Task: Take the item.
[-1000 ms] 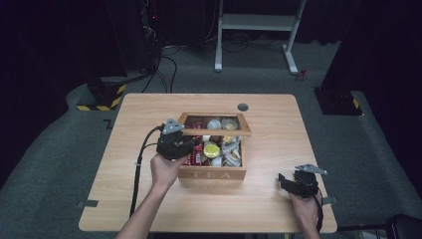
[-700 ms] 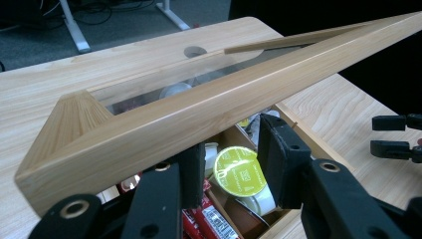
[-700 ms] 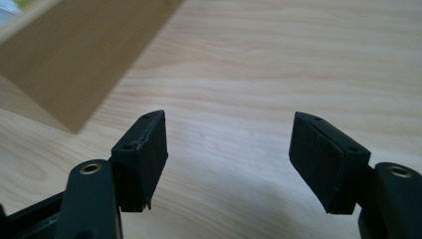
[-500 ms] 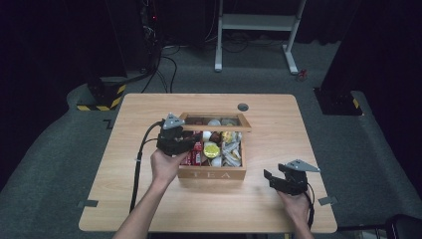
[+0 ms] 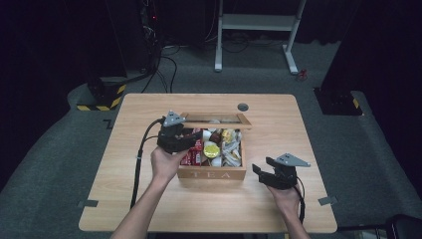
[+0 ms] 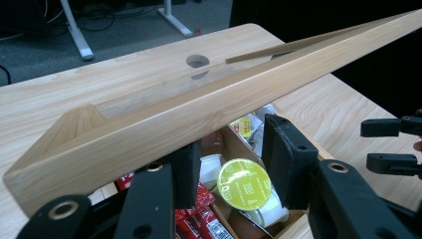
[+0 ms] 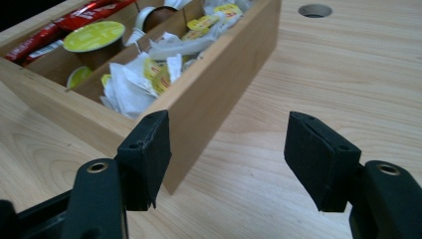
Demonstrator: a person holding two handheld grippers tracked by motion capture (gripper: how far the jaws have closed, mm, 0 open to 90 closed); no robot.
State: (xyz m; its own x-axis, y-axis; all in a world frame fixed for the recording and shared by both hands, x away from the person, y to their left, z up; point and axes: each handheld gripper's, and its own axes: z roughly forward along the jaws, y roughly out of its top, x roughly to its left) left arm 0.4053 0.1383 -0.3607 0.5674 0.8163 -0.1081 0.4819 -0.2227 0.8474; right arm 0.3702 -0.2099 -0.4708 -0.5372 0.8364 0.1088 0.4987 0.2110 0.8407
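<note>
- Right gripper hovers over the near right of the worktop, just right of the tea box; its fingers have just been closing, nothing between them, released.
- Tea box sits mid-worktop, lid raised, packed with red sachets, a yellow-topped capsule and white packets.
- Left gripper at the box's left edge; its fingers have just been opening and stand apart under the wooden lid, with no grip to be seen.
- Round hole in the far worktop.
</note>
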